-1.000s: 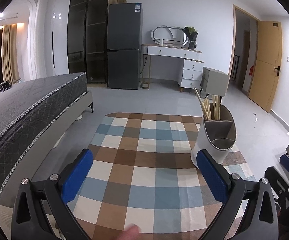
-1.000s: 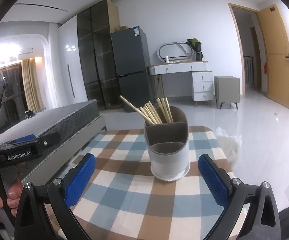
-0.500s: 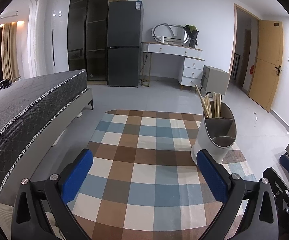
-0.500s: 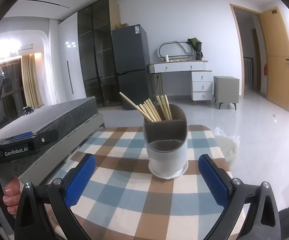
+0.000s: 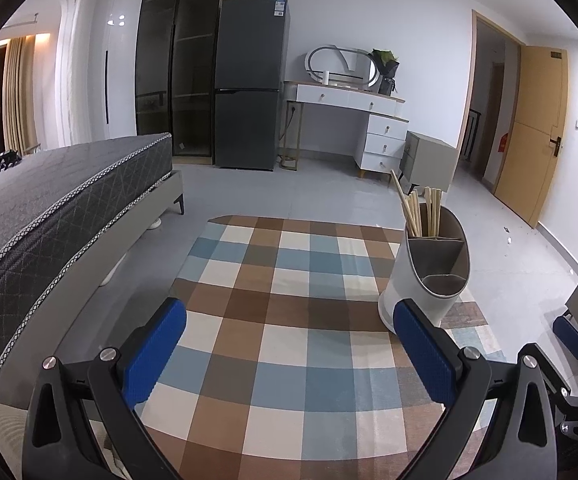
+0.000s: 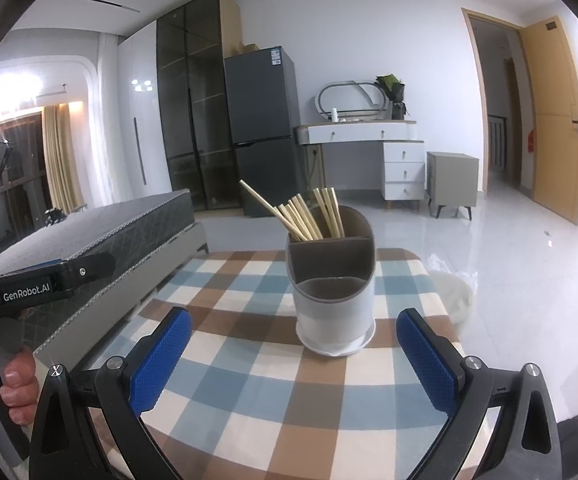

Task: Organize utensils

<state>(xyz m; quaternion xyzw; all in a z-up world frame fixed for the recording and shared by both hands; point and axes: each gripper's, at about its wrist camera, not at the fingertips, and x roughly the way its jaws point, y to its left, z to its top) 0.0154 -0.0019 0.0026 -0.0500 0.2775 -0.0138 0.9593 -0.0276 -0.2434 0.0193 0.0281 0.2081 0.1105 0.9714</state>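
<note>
While the room beyond holds one bed (image 5: 49, 208), one dark fridge (image 5: 249, 84) and one white dressing desk (image 5: 353, 108), the nearest big thing is a single worktop (image 5: 289, 280) covered in a brown, blue and cream checked cloth. On it, toward the far right side in the left wrist view, stands one white utensil holder (image 6: 333, 280) on a small round base, divided inside into three compartments as far as the angle shows. Only the rear compartment is filled: a bundle of pale wooden chopsticks (image 6: 309, 216), perhaps nine or ten, too overlapped to count surely, leaning left and upward. Two tongs are in play. The left tongs (image 5: 289, 344) hover level over the cloth, blue pads spread wide, holding nothing. The right tongs (image 6: 293, 352) are likewise spread and empty, aimed straight at the holder, which sits between and beyond their tips. One hand (image 6: 5, 384) grips the left tool's handle at the right view's edge.
</note>
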